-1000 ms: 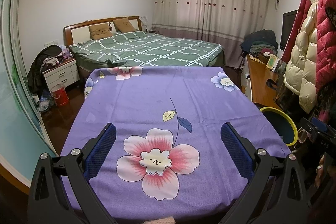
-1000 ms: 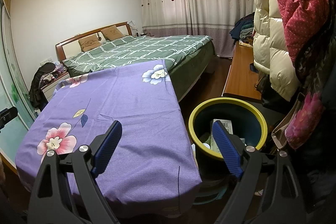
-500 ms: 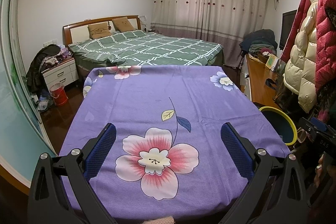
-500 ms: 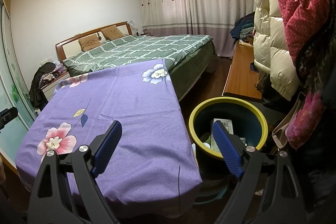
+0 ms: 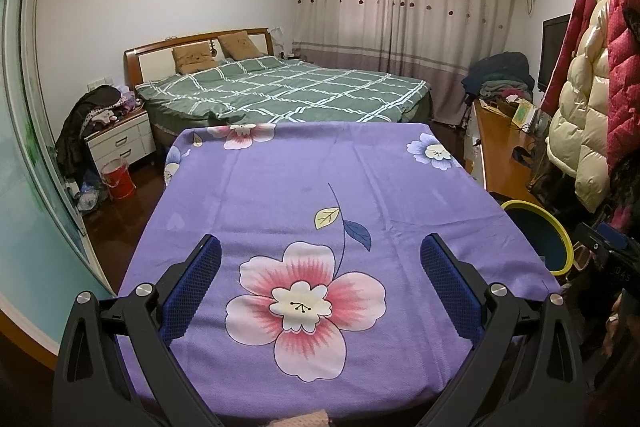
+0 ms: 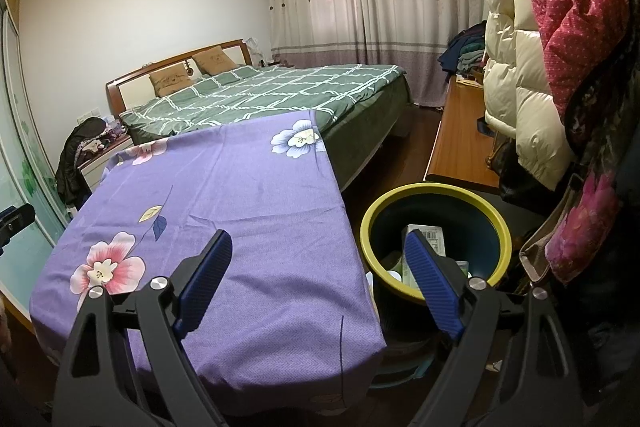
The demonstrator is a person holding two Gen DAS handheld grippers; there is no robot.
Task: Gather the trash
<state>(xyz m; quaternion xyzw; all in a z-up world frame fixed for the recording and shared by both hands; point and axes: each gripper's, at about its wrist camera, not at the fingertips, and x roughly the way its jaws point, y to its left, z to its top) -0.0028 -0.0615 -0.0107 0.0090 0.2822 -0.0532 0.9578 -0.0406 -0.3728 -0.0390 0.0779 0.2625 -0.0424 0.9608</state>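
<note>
A table under a purple flowered cloth [image 5: 304, 187] [image 6: 224, 195] fills the foreground, and no loose trash shows on it. To its right on the floor stands a dark blue bin with a yellow rim [image 6: 434, 191] [image 5: 532, 207]; a white carton [image 6: 428, 241] and other scraps lie inside. My left gripper [image 5: 320, 247] hovers open over the near part of the cloth, above the big pink flower, with nothing between its fingers. My right gripper [image 6: 318, 241] is open too, straddling the table's right edge, its right finger [image 6: 432, 279] in front of the bin.
A green checked bed [image 5: 288, 87] lies beyond the table. A white nightstand [image 5: 120, 139] and red bucket [image 5: 118, 181] stand at the left. A wooden desk [image 6: 460, 143] and hanging puffy coats [image 6: 560, 39] crowd the right side.
</note>
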